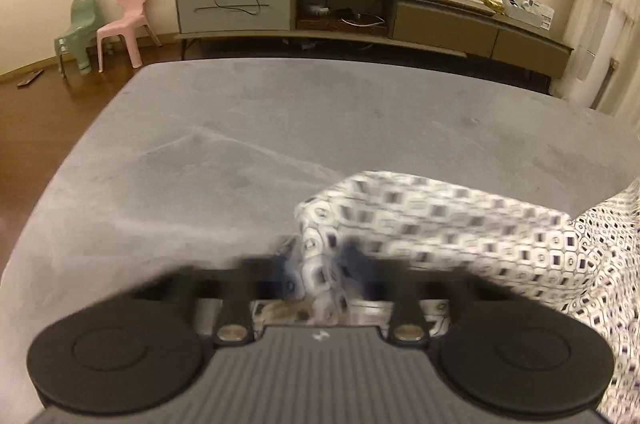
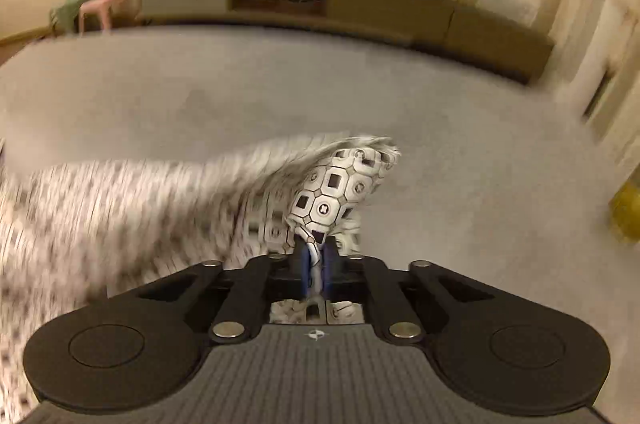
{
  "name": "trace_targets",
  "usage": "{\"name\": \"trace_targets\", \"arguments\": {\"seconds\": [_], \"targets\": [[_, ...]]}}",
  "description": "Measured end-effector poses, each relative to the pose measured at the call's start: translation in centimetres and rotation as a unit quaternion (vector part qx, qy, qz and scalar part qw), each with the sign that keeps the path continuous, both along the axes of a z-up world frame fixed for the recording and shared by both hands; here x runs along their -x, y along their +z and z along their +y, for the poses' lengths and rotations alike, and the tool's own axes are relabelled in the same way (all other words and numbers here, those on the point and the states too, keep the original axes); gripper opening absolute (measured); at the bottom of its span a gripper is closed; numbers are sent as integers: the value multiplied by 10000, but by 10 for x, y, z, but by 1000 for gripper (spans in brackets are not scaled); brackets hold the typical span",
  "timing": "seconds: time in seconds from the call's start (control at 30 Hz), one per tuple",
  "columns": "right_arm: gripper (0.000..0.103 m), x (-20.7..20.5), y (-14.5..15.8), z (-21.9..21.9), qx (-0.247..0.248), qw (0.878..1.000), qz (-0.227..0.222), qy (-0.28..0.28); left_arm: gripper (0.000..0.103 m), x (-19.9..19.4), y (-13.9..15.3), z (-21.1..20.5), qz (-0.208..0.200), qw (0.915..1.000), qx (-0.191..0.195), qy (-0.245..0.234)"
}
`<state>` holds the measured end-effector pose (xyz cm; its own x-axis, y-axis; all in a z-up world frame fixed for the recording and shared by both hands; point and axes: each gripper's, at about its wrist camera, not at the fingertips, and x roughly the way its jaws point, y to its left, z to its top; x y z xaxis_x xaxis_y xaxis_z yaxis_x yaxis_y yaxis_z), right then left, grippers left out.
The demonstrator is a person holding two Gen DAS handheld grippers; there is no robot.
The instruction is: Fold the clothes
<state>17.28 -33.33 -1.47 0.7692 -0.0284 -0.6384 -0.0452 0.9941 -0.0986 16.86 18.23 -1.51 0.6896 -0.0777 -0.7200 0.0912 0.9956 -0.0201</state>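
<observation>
A white garment point(image 1: 460, 224) printed with small dark squares lies on the grey bed point(image 1: 280, 124), spreading to the right in the left wrist view. My left gripper point(image 1: 318, 274) is shut on a bunched edge of it, its fingers blurred. In the right wrist view the same patterned garment point(image 2: 332, 184) stands up in a fold just ahead of my right gripper point(image 2: 314, 260), which is shut on a pinch of the cloth. The rest of the fabric trails off to the left, smeared by blur. The bed point(image 2: 360, 96) lies beneath.
A long low TV cabinet point(image 1: 360, 12) with fruit, glasses and small items runs along the far wall. A pink chair point(image 1: 124, 24) and a green chair point(image 1: 78, 28) stand on the wooden floor at the left. Curtains point(image 1: 608, 4) hang at the right.
</observation>
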Motion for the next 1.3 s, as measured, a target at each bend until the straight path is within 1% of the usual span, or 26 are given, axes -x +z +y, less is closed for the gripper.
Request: {"name": "trace_targets", "arguments": {"seconds": [0.07,0.13,0.23,0.27,0.33,0.37,0.47,0.5,0.53,0.57,0.6,0.63,0.67,0.7,0.77,0.8,0.83,0.87,0.9,0.93,0.97,1.03,1.13,1.17,1.23,1.3], "targets": [[3,26,51,-13,-92,9962,-853,-119,6,11,5,3,-259,9996,-12,62],[3,59,89,-26,-158,9896,-1420,-153,5,31,13,11,-514,9986,41,61],[7,86,70,-50,443,9936,-1028,-158,5,60,14,24,-499,9986,154,-36],[13,94,64,-58,643,9938,-893,-160,5,70,10,27,-402,9989,166,-146],[18,101,22,-71,935,9952,51,-282,5,88,4,31,-174,9991,93,-368],[18,106,4,-76,973,9939,339,-384,5,98,-1,33,-71,9988,24,-480],[18,130,-13,-84,487,9957,455,-637,9,124,-4,34,104,9956,-125,-925],[22,136,-12,-85,258,9964,424,-683,14,128,-1,34,75,9949,-156,-991],[24,142,-12,-86,30,9966,392,-729,28,133,3,35,45,9942,-187,-1057],[32,145,-8,-89,-90,9967,356,-720,58,136,7,37,-8,9940,-195,-1076],[45,143,-9,-81,-152,9966,324,-739,70,136,12,41,-121,9950,-138,-986],[53,142,-10,-74,-215,9965,292,-757,84,136,14,47,-244,9959,-10,-871],[62,147,-18,-69,-240,9959,267,-826,87,133,16,54,-305,9964,203,-768],[70,145,-20,-70,-292,9954,290,-869,87,127,16,60,-271,9963,459,-681],[73,140,-24,-71,-368,9943,352,-937,87,108,9,67,-95,9948,875,-513],[73,134,-36,-66,-378,9941,379,-941,84,97,3,66,-3,9944,929,-501],[73,131,-38,-65,-393,9942,381,-922,71,86,-4,60,92,9941,898,-593],[71,131,-44,-62,-417,9947,357,-874,28,75,-11,53,188,9937,867,-685],[53,121,-49,-59,-454,9954,370,-756,8,65,-16,46,256,9936,785,-766],[35,110,-54,-56,-489,9960,384,-638,7,57,-14,39,177,9947,620,-800],[0,102,-51,-52,-297,9970,430,-571,6,53,-4,34,-90,9957,491,-777],[0,95,-30,-46,368,9980,1,-506,6,45,25,33,-664,9940,550,-676],[0,90,21,-55,508,9933,-866,-574,6,33,68,37,-1405,9865,724,-440],[0,88,34,-57,673,9895,-1112,-632,7,26,79,38,-1523,9847,760,-366],[0,72,35,-61,757,9890,-1034,-741,12,1,79,41,-1236,9888,807,-234],[0,57,37,-65,840,9882,-955,-849,14,-30,59,48,-599,9943,887,7]]}}
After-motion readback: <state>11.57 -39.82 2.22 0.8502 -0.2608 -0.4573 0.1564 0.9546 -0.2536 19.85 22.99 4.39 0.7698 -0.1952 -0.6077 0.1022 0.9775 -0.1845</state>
